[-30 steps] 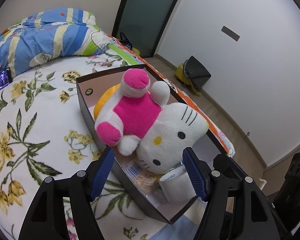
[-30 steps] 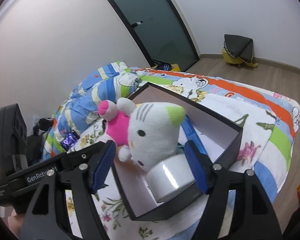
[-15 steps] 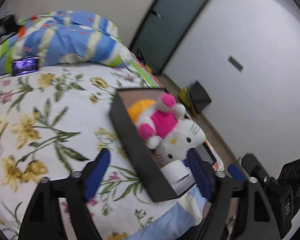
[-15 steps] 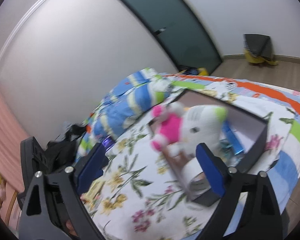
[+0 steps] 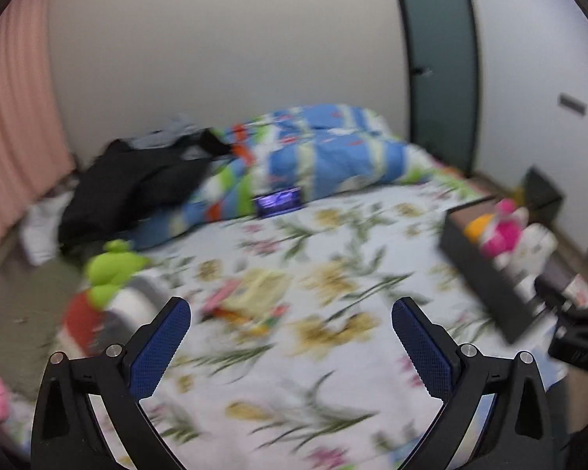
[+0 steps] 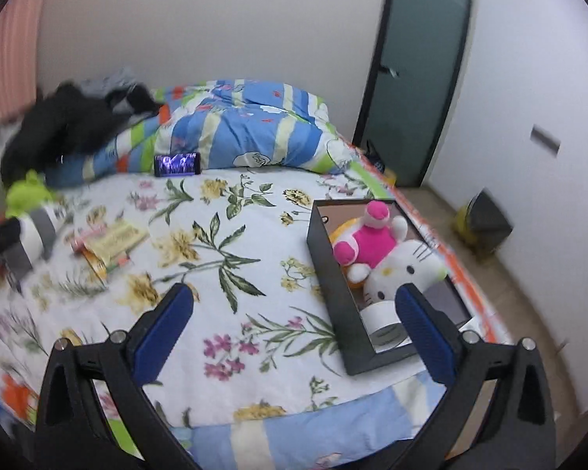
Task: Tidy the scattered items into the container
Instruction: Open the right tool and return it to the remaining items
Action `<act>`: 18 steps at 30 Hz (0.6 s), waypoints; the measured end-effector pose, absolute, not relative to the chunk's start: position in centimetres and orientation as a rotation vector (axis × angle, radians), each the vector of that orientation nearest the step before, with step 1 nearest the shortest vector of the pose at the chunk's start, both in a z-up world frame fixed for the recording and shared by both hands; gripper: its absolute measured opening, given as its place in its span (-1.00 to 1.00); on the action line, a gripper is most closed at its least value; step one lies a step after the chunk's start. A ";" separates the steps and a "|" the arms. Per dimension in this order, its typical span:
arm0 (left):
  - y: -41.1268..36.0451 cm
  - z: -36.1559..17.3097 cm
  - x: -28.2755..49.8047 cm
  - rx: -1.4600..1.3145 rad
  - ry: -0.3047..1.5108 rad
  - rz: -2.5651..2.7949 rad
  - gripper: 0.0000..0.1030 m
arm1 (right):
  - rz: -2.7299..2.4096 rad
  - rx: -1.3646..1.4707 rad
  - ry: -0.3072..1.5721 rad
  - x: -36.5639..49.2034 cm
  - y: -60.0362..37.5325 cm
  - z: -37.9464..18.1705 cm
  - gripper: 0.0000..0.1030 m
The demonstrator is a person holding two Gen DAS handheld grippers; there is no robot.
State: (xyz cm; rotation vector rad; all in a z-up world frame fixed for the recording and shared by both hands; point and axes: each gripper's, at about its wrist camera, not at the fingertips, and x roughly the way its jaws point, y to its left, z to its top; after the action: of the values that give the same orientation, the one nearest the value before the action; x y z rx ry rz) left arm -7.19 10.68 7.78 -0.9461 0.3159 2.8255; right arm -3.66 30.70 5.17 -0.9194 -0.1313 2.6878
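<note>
A black box [image 6: 335,293] sits at the bed's right edge and holds a white-and-pink cat plush [image 6: 388,258], an orange thing and a tape roll [image 6: 384,327]; it also shows in the left wrist view [image 5: 486,278]. A yellow packet with pens [image 6: 109,244] lies on the floral sheet at the left, also in the left wrist view [image 5: 251,297]. A green and grey plush [image 5: 113,274] lies at the bed's left edge. My left gripper [image 5: 290,337] is open and empty above the sheet. My right gripper [image 6: 294,321] is open and empty, left of the box.
A striped quilt [image 6: 235,129] and black clothes [image 6: 62,125] are piled at the head of the bed. A lit phone [image 6: 177,164] leans against the quilt. A dark door [image 6: 415,70] and a wall stand on the right. Floor lies beyond the bed's right edge.
Both grippers have pulled back from the box and swung left. The box now sits at the right of both views, and the packet and green plush have come into view.
</note>
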 end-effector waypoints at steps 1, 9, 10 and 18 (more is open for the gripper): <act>9.8 7.4 -6.7 -0.975 0.310 2.823 0.99 | 2.718 -0.920 -0.147 -3.4 30.0 5.2 1.00; 5.5 9.6 -1.5 -0.963 0.602 3.199 0.99 | 2.946 -0.589 -0.026 2.6 27.4 11.0 1.00; 5.0 10.0 -0.2 -0.876 0.601 3.227 0.99 | 2.960 -0.511 -0.062 3.5 27.1 11.3 1.00; -2.6 11.5 4.6 -0.357 -0.102 3.098 0.99 | 2.785 -0.758 -0.406 1.5 25.2 7.6 1.00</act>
State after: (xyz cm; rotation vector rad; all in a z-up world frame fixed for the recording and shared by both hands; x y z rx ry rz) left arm 4.61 -2.63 11.51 -0.3574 -0.1019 3.0976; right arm 1.48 25.18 7.62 -0.7585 -0.4058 2.7851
